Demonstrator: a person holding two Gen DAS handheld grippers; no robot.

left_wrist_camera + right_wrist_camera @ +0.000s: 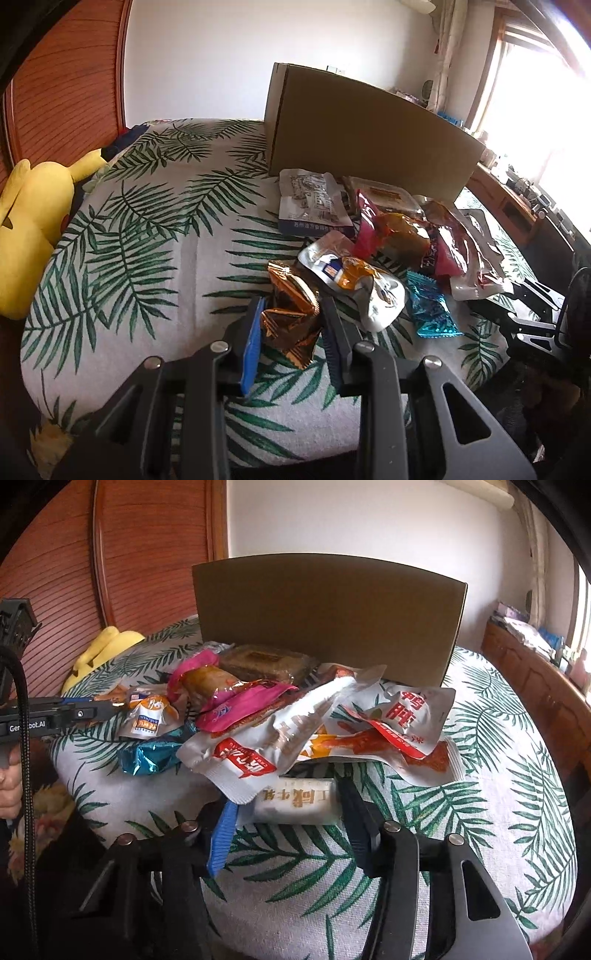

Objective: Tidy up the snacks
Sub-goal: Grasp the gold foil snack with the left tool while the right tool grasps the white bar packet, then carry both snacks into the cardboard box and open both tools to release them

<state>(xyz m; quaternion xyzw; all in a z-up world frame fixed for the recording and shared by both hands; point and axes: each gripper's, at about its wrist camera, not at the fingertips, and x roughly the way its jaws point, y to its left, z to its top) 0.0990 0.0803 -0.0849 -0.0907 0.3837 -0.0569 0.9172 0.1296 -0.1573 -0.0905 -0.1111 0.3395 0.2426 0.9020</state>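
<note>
The left gripper (293, 317) has its two fingers pressed against the sides of a crinkled gold snack packet (291, 314), which sits between them on the leaf-print bedspread (147, 229). Just right of those fingers lies a silver pouch (354, 284), and beyond that a blue foil packet (430, 310). Ahead of the fingertips the rest of the snack pile spreads toward a tall cardboard box (369, 136), which stands upright behind it. Far off to the left of the fingers rests a yellow plush toy (26, 229).

The right gripper (288, 805) has its fingers spread apart on either side of a white roll-shaped packet (295, 801), not touching it. That packet lies partly under a white and red pouch (251, 753) just ahead of the fingertips. A pink packet (243, 701) lies farther ahead, in front of the box.
</note>
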